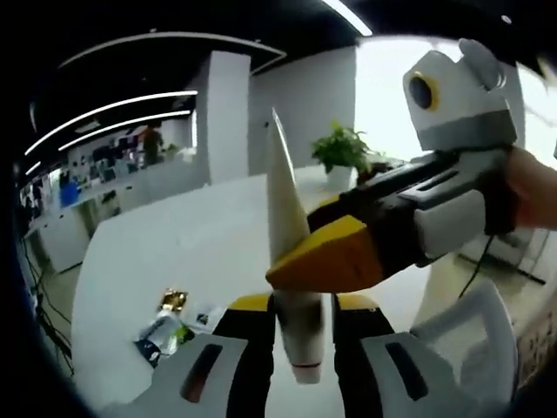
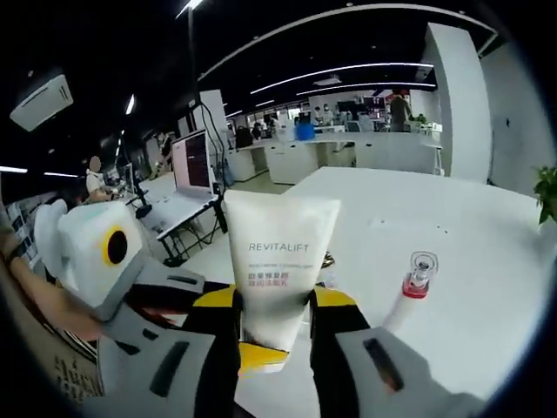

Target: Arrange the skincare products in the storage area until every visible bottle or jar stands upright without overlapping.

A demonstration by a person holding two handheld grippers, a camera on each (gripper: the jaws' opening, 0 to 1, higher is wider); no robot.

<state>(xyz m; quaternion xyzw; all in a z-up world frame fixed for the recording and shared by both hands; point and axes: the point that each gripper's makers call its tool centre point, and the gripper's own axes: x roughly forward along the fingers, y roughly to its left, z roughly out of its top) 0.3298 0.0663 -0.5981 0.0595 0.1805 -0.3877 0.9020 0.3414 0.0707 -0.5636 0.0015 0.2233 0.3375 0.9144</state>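
Two hand-held grippers meet on one white tube, lifted above the white surface (image 2: 487,261). In the right gripper view, the right hand-held gripper (image 2: 277,335) has its jaws closed against the sides of the tube (image 2: 280,270), which stands upright between them with its wide crimped end up and the word REVITALIFT facing the camera. The left hand-held gripper (image 2: 187,305) comes in from the left of that view, held by a person's hand (image 2: 39,305), and its yellow-tipped jaw touches the lower part of the tube.

In the left gripper view, the left hand-held gripper (image 1: 305,335) has the same tube (image 1: 287,209) edge-on between its jaws, closed on it near the cap end, which points down toward the camera. The right hand-held gripper (image 1: 348,248) reaches in from the right, gripped by a hand (image 1: 533,187), with its yellow jaw against the tube.

On the surface just right of the tube in the right gripper view stands a slim bottle (image 2: 409,296) with a red collar and clear cap. Some packets (image 1: 165,326) lie on the surface at lower left in the left gripper view. A potted plant (image 1: 341,152) sits farther back.
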